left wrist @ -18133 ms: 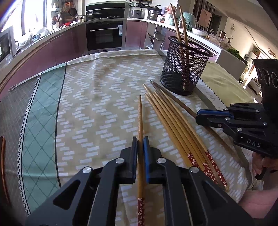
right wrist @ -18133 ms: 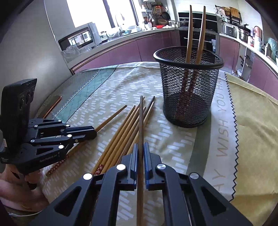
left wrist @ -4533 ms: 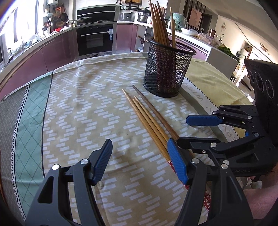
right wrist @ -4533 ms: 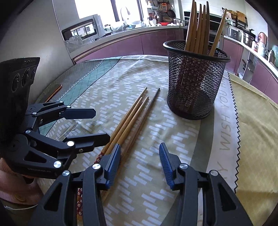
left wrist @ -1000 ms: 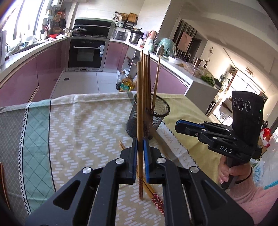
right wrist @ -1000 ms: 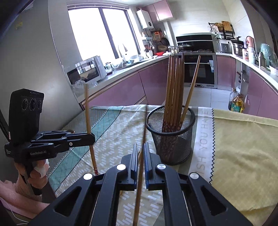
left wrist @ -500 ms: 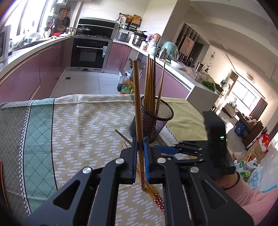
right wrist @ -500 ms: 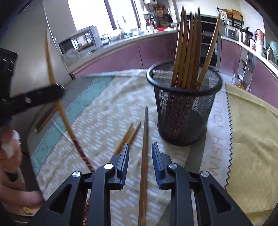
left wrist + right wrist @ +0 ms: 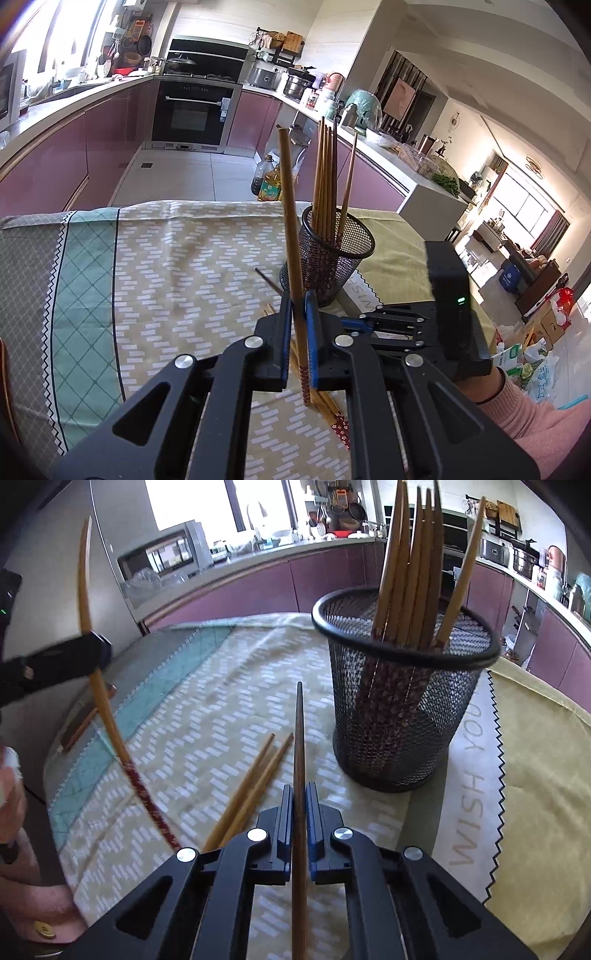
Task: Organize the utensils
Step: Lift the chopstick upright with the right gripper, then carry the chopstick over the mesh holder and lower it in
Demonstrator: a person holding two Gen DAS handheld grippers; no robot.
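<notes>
A black mesh holder (image 9: 327, 254) (image 9: 402, 709) stands on the tablecloth with several chopsticks upright in it. My left gripper (image 9: 298, 317) is shut on a light wooden chopstick (image 9: 291, 229), held upright above the table, left of the holder; it also shows in the right wrist view (image 9: 107, 705). My right gripper (image 9: 299, 812) is low over the table, shut on a dark chopstick (image 9: 299, 746) lying flat and pointing forward, left of the holder. Two more chopsticks (image 9: 251, 790) lie on the cloth beside it.
The tablecloth (image 9: 177, 258) has a green diamond band on the left and a yellow cloth (image 9: 535, 794) on the right. Kitchen counters and an oven (image 9: 192, 114) stand behind the table. A brown object (image 9: 85, 720) lies near the left table edge.
My right gripper has closed on the dark chopstick lying on the table. My left gripper keeps its chopstick upright and has shifted slightly.
</notes>
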